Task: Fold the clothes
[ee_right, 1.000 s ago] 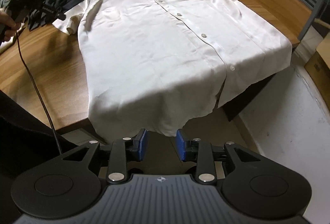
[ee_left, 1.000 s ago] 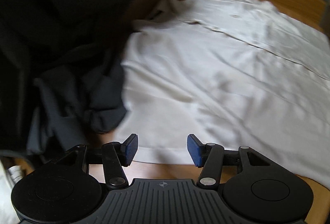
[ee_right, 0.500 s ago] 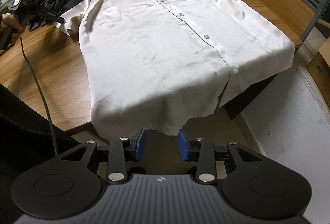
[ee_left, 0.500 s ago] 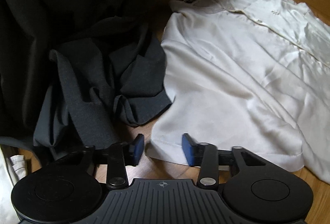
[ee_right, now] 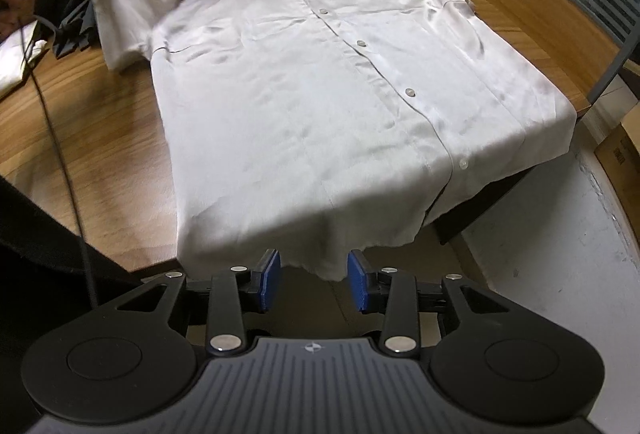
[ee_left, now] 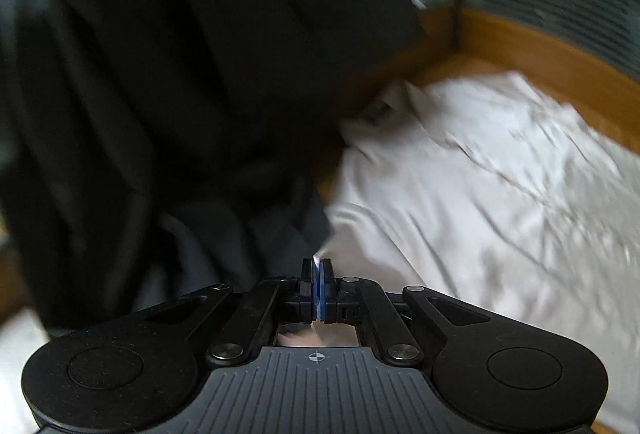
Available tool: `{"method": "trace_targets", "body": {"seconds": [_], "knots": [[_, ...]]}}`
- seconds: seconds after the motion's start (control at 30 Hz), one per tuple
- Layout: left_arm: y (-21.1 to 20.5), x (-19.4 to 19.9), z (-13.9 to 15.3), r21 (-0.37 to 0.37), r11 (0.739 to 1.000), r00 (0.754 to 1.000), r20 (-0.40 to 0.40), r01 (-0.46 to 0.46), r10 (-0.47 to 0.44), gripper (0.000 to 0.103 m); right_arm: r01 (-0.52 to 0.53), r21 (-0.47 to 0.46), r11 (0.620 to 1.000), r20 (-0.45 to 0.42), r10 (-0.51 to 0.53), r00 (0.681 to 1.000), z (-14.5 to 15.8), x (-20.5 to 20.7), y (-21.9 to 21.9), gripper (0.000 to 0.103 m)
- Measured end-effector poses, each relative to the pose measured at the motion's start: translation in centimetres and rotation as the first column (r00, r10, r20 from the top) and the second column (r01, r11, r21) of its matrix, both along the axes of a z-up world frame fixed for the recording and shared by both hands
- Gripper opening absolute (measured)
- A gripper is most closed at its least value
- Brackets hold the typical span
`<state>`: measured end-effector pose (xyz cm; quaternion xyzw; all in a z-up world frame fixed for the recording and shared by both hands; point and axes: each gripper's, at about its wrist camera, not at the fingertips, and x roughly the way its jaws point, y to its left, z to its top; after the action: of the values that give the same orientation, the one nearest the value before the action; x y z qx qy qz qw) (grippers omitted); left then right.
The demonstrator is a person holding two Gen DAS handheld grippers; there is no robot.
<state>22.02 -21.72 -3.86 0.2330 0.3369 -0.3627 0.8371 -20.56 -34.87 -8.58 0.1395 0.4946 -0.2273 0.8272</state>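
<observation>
A white short-sleeved button shirt (ee_right: pixel 320 106) lies face up on the wooden table (ee_right: pixel 100 138), its hem hanging over the near edge. My left gripper (ee_left: pixel 318 286) is shut on the edge of the shirt's left sleeve, a sliver of white cloth showing between the pads; the shirt (ee_left: pixel 480 194) spreads to the right in that blurred view. In the right wrist view the sleeve (ee_right: pixel 120 30) is pulled out and lifted at the far left. My right gripper (ee_right: pixel 313 282) is open, its blue pads either side of the hanging hem, not closed on it.
A heap of dark clothes (ee_left: pixel 180 94) lies left of the shirt, also visible in the right wrist view (ee_right: pixel 76 26). A black cable (ee_right: pixel 60 150) runs across the table's left part. A cardboard box (ee_right: pixel 620 150) stands on the floor at right.
My left gripper has closed on the sleeve edge and lifted it, spreading the sleeve outward. My right gripper has opened wider at the hem.
</observation>
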Motion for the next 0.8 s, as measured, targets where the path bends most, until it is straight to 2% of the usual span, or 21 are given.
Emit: {"method": "trace_targets", "body": {"seconds": [0.1, 0.3, 0.37, 0.5, 0.6, 0.7, 0.8], "knots": [[0.5, 0.9, 1.6, 0.006, 0.999, 0.999, 0.030, -0.034, 0.034, 0.003, 0.003, -0.010, 1.000, 0.001, -0.003, 1.000, -0.2, 0.7, -0.2, 0.042], [0.7, 1.9, -1.9, 0.154, 0.979, 0.990, 0.009, -0.137, 0.137, 0.004, -0.011, -0.024, 1.000, 0.002, 0.011, 1.000, -0.4, 1.7, -0.2, 0.042], [0.6, 1.5, -2.8, 0.184, 0.971, 0.988, 0.014, -0.153, 0.153, 0.010, -0.001, -0.025, 1.000, 0.005, 0.001, 1.000, -0.3, 1.8, -0.4, 0.042], [0.7, 0.5, -3.2, 0.157, 0.976, 0.987, -0.023, -0.151, 0.156, 0.020, 0.013, -0.027, 1.000, 0.011, -0.013, 1.000, -0.3, 1.7, -0.7, 0.042], [0.4, -0.9, -3.2, 0.132, 0.984, 0.991, -0.049, -0.120, 0.127, 0.022, 0.023, -0.031, 0.999, 0.012, -0.023, 1.000, -0.4, 1.2, -1.3, 0.042], [-0.3, -2.6, -3.4, 0.119, 0.989, 0.993, -0.071, -0.083, 0.092, 0.029, 0.032, -0.037, 0.999, 0.012, -0.032, 0.999, -0.5, 0.6, -2.1, 0.042], [-1.1, -4.3, -3.5, 0.106, 0.993, 0.994, -0.093, -0.046, 0.056, 0.030, 0.050, -0.036, 0.998, 0.020, -0.049, 0.999, -0.4, 0.0, -3.7, 0.041]]}}
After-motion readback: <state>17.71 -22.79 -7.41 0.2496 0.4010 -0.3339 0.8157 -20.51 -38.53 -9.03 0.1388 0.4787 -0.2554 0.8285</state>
